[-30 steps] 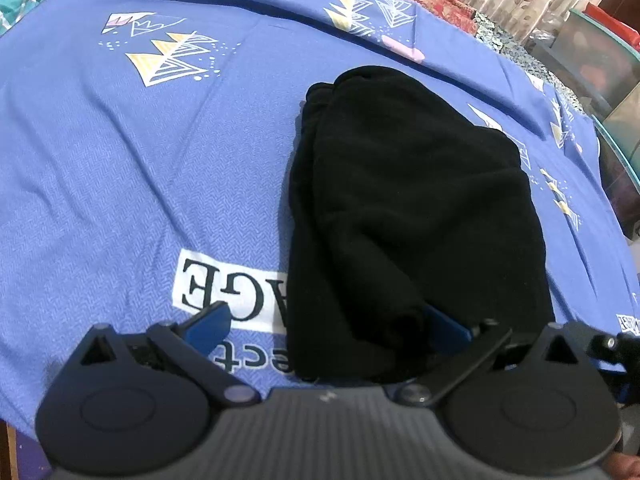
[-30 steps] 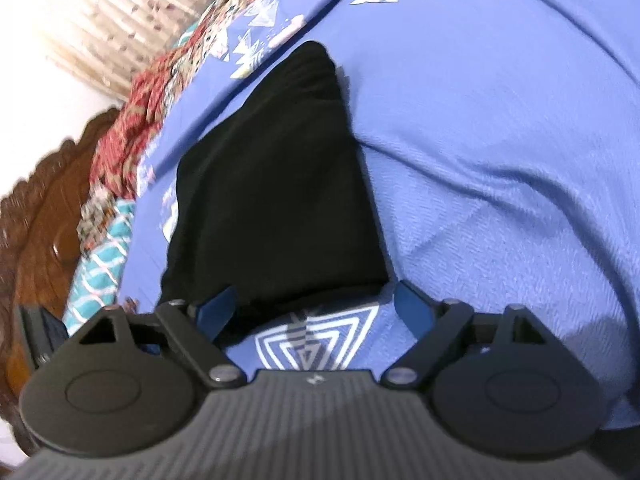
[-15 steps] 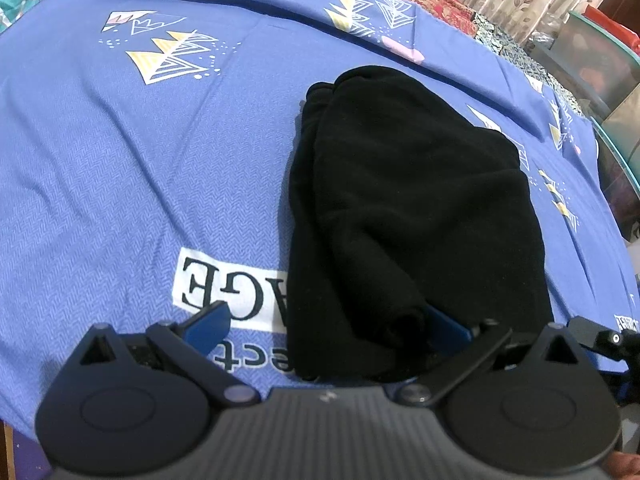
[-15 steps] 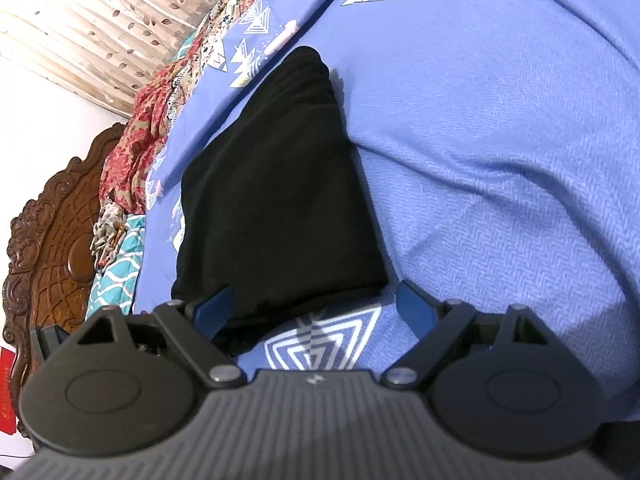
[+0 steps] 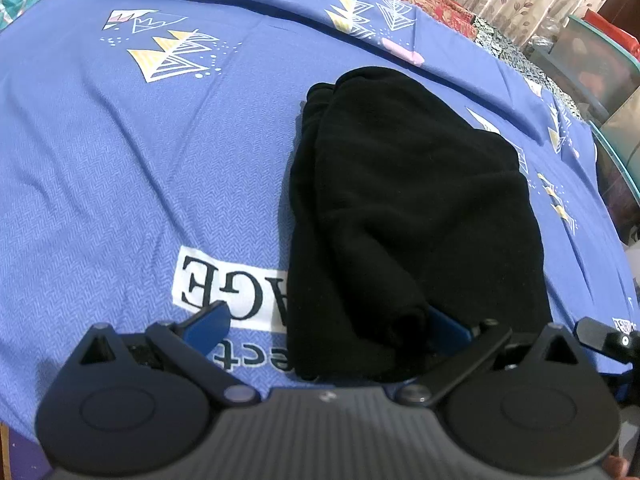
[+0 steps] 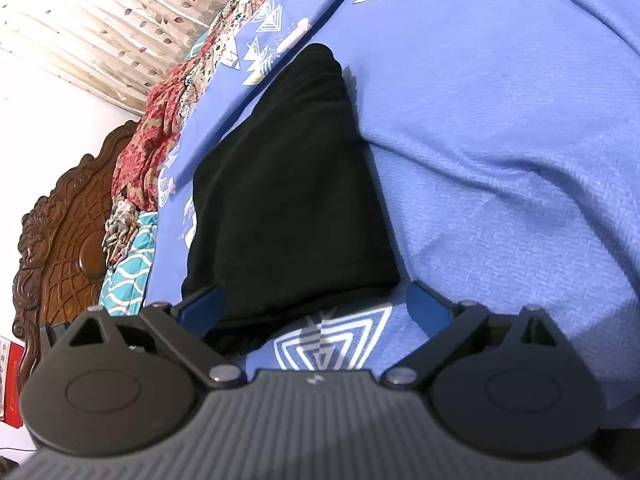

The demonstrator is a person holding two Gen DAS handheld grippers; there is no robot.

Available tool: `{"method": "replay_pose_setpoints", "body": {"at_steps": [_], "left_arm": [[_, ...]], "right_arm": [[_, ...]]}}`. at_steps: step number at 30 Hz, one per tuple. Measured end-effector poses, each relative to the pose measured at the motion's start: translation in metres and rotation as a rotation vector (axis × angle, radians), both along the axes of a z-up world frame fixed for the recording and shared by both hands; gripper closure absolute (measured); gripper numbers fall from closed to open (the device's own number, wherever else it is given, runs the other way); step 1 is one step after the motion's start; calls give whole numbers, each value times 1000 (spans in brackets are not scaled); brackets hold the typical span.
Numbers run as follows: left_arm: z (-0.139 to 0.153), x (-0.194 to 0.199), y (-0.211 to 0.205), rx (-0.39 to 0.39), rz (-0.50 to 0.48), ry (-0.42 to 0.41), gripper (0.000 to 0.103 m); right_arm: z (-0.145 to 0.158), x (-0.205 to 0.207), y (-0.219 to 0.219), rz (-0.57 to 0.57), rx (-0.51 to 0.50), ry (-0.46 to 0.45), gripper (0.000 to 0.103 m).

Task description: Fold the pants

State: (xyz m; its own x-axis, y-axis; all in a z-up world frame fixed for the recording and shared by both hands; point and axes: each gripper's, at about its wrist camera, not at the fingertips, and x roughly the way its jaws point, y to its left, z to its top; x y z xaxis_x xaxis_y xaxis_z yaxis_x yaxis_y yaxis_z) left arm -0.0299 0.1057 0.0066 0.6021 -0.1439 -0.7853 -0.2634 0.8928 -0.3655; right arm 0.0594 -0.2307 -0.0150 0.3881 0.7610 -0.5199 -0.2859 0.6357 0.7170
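Barely anything has shifted from a second back: the right gripper has just been spreading its jaws wider, the near edge of the pants lying loose between the blue fingers with nothing pinched, and the view has tipped a little so more carved headboard shows; the left side looks the same as before. Nearest in, the left gripper stands wide open too, one blue finger out over the bare sheet, the other tucked against a soft rolled lip of the black cloth, pads not pressing. Reads like a let-go after a fold, both tools parked low at the near hem so the bundle settles flat instead of springing back. The pants themselves sit in the middle of the bed, doubled into a thick, rounded-corner slab, matte black and fleecy, stacked layer edges showing along the left side. Under them, the bedsheet, blue with a fine herringbone weave, printed with white and yellow triangles and a white label with dark letters partly hidden by the cloth. It ripples in shallow creases on the right. Farther off, a red patterned fabric, then a pale leaf-print curtain behind.
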Motion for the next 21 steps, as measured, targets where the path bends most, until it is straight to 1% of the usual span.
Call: {"method": "replay_pose_setpoints", "body": {"at_steps": [21], "left_arm": [[1, 2, -1, -3, -6, 8, 0]], "right_arm": [[-1, 1, -2, 2, 14, 16, 1]]}}
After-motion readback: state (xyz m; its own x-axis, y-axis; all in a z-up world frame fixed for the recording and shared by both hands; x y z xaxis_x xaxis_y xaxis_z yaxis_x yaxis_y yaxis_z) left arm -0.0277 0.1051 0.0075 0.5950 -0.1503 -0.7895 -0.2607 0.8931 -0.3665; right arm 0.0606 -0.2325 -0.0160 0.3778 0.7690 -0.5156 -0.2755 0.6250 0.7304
